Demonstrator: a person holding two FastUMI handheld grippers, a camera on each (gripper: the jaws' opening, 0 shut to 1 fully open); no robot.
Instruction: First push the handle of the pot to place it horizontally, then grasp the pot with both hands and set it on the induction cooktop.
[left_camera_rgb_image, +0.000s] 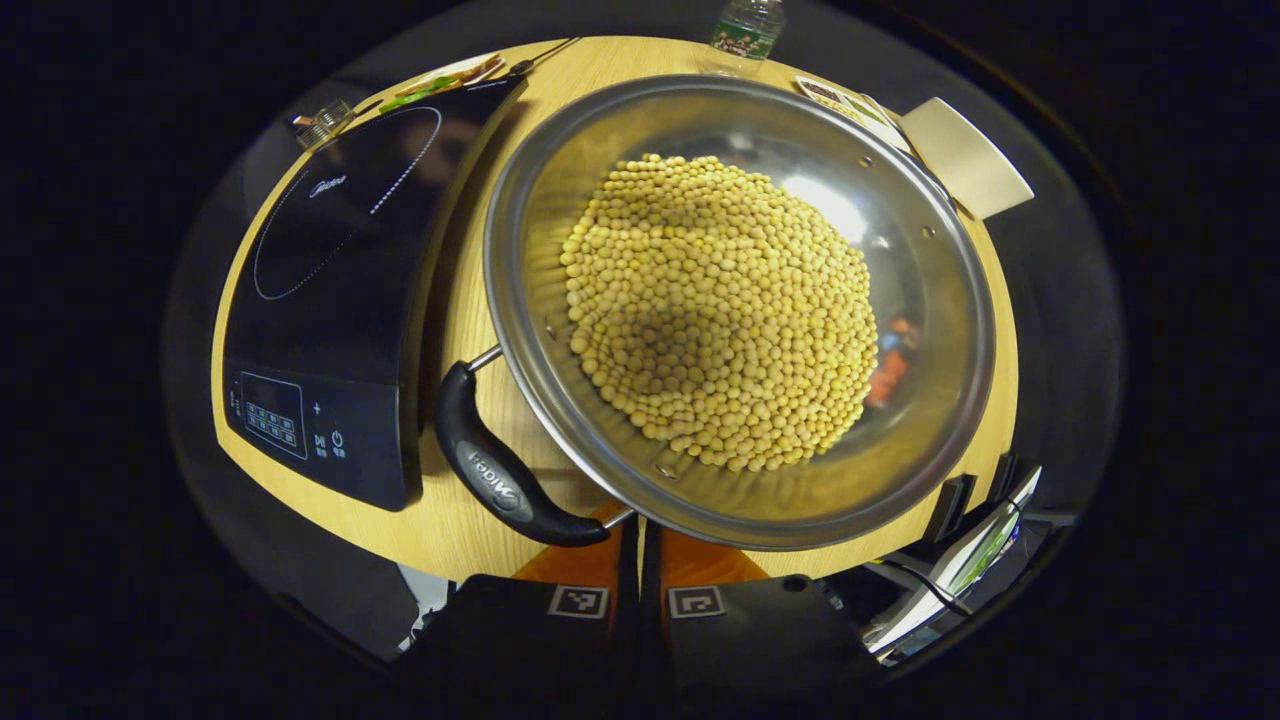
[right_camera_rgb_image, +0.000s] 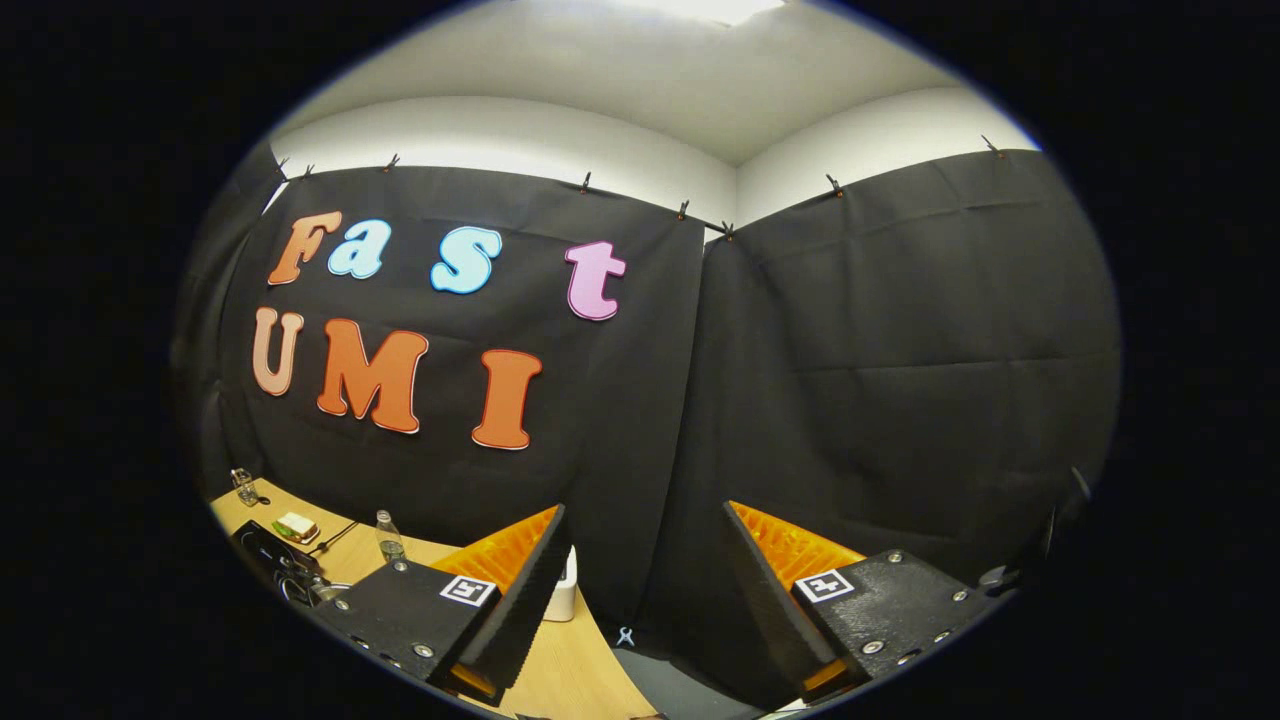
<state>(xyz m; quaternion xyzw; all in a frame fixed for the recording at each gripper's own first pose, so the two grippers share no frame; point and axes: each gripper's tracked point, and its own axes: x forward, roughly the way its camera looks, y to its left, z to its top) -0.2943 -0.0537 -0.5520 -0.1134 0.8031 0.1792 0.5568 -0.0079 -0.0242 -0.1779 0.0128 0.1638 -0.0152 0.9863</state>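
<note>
the pot (left_camera_rgb_image: 930, 330), filling the frame's centre, is looking heavy with beans (left_camera_rgb_image: 715, 310); its lower-left handle (left_camera_rgb_image: 500, 475) is offering the hold. left gripper (left_camera_rgb_image: 640, 590) is sitting pressed together, right gripper (right_camera_rgb_image: 645, 590) is gaping spread.

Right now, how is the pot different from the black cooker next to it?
The pot is round, shiny metal and full of yellow beans; the cooktop is flat, black and bare on top. The pot has a black handle; the cooktop has a button panel instead. Both sit on the wooden table.
</note>
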